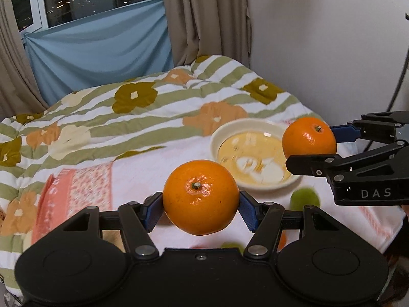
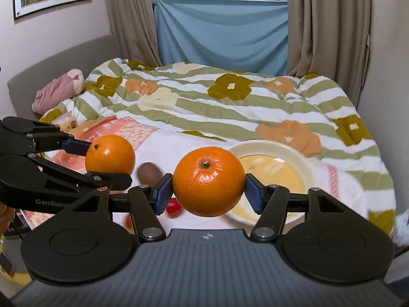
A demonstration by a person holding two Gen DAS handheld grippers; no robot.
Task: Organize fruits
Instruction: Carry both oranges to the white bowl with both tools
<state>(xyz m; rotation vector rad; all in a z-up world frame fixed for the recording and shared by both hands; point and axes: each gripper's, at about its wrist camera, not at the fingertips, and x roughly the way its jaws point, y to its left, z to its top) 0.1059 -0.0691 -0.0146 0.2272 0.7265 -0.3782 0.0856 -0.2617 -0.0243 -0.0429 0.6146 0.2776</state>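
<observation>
Left wrist view: the left gripper (image 1: pixel 201 204) clamps a glossy orange (image 1: pixel 201 197), stem up, above the bed (image 1: pixel 153 102). Beside it the right gripper (image 2: pixel 208 190) grips a second orange (image 2: pixel 208 181) over the cream plate's (image 2: pixel 314 158) edge.

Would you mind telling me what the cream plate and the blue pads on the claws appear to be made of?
The cream plate looks like glazed ceramic or melamine: its yellow centre mirrors the room glossily, so I cannot tell which. The blue pads on the right claw look like ribbed matte rubber, gripping an orange. The left claw has the same pads on its own orange.
</observation>
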